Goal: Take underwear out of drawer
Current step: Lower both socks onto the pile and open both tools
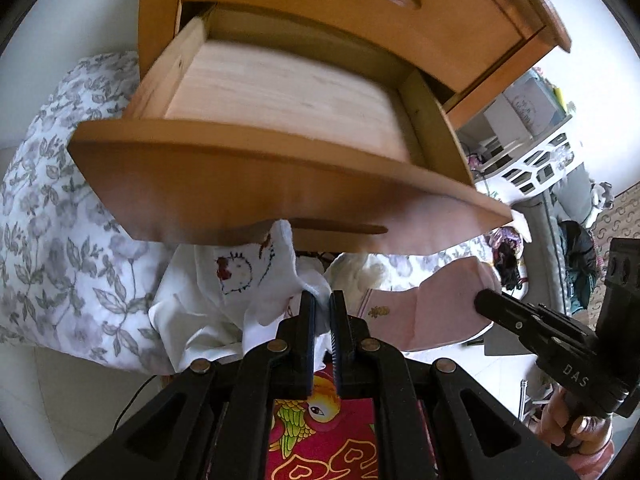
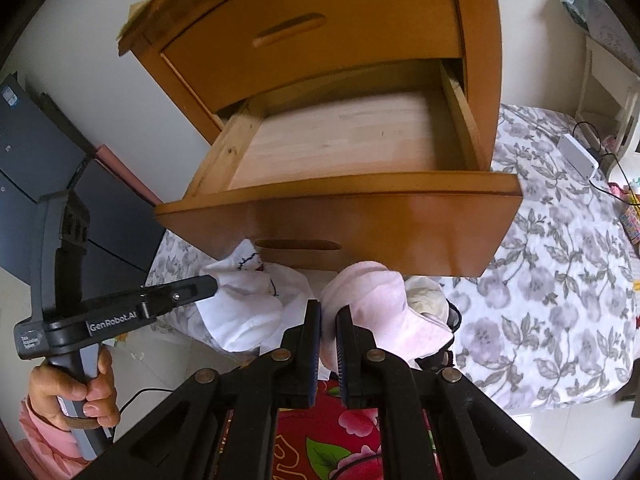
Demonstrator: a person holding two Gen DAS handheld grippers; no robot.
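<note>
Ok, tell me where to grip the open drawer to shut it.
Use the slot handle cut in the middle of the drawer front. Come straight on from the front; the front curves outward, so a centred push should keep it square. Both hand-held grippers are shut on garments now.

Left tool (image 1: 322,300) clamped on white underwear (image 1: 256,280).

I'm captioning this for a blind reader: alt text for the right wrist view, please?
The right gripper pinches pink underwear below an open, empty wooden drawer; beside it the left gripper holds white underwear.
</note>
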